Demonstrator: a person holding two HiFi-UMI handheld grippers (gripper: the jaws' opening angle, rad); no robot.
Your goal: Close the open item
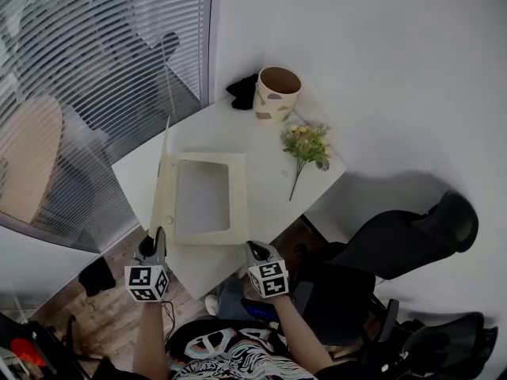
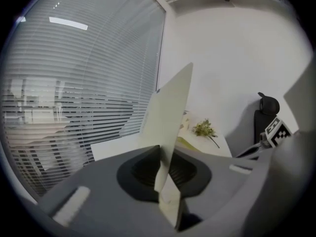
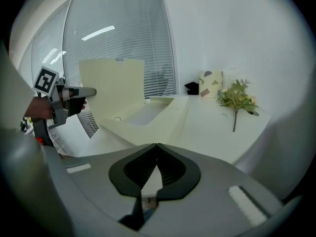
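White table [image 1: 261, 129] | box lid [image 1: 164, 184] upright, edge pinched between left gripper [image 1: 154, 234] jaws | right gripper [image 1: 255, 248] jaws together, empty; box [image 1: 238, 204] at its 11 o'clock

The left gripper [image 2: 161, 151] pinches the near edge of an upright cream cardboard lid [image 2: 170, 107]; a green flower sprig [image 2: 203, 129] lies far right.

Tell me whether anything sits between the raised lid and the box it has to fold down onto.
Nothing visible does. The lid stands upright at the left edge of the box, gripped by the left tool; the inside of the box looks bare. The flowers and cup lie off to its right.
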